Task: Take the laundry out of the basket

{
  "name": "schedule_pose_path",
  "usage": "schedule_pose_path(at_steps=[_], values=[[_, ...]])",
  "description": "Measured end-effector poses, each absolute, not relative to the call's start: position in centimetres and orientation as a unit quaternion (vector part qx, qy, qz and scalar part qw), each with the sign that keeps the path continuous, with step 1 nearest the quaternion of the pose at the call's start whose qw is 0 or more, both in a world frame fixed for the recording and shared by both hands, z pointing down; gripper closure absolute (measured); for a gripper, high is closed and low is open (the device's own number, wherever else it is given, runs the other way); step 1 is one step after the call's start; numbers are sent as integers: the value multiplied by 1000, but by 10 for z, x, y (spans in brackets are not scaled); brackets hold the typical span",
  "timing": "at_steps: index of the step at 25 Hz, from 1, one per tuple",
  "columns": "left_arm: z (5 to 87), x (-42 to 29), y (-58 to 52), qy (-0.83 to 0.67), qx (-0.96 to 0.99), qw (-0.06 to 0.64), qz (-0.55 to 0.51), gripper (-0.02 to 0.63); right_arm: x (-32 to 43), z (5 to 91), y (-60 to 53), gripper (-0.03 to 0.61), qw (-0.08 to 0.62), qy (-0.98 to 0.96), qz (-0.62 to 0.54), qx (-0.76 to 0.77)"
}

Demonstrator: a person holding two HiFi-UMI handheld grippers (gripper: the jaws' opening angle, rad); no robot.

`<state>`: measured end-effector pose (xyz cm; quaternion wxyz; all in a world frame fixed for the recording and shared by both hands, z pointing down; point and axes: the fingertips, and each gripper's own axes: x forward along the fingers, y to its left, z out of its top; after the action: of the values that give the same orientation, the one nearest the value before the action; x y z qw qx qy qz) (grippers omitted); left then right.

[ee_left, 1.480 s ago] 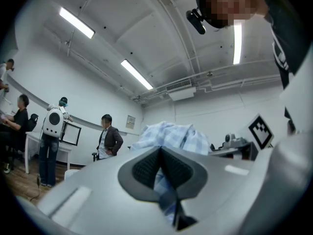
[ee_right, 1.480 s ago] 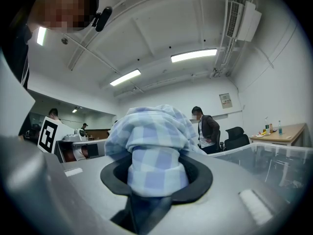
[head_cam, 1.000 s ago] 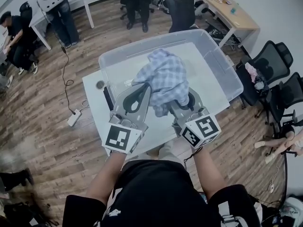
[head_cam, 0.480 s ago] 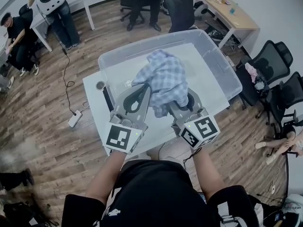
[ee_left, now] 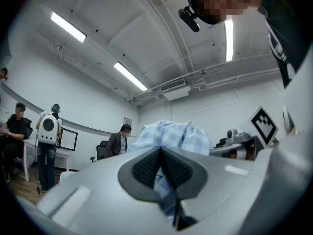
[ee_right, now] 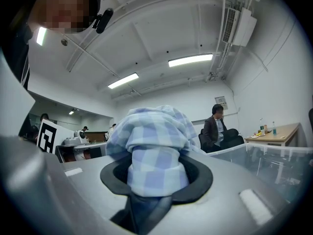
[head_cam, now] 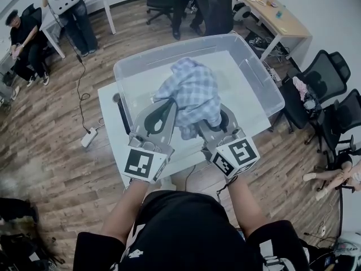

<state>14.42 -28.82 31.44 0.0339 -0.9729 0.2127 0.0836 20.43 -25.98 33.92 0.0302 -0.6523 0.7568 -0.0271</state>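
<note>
One blue-and-white checked garment [head_cam: 194,95] is held bunched above the near half of the clear basket [head_cam: 264,86]. The left claw [head_cam: 169,109] is clamped on a thin fold of fabric at the garment's left edge, with its pads nearly together. The right claw [head_cam: 217,120] is clamped on a thick roll of fabric at the right edge, which keeps its jaws partly apart. The basket rests on a white table [head_cam: 108,109]. Office chairs [head_cam: 324,72] stand to the right.

Both forearms reach up from lower centre of frame, side by side. Left gripper [head_cam: 162,117] and right gripper [head_cam: 221,121] point roughly level, each clamped on checked cloth [head_cam: 194,89].
</note>
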Motion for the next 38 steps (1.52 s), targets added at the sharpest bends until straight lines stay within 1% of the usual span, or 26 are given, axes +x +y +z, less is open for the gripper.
schedule_pose_path(at_steps=[25, 38], values=[[308, 157, -218, 252, -962, 50, 88, 606, 215, 329, -196, 416, 43, 782, -11, -622], [310, 161, -164, 267, -958, 57, 82, 606, 218, 332, -144, 416, 51, 792, -6, -608]])
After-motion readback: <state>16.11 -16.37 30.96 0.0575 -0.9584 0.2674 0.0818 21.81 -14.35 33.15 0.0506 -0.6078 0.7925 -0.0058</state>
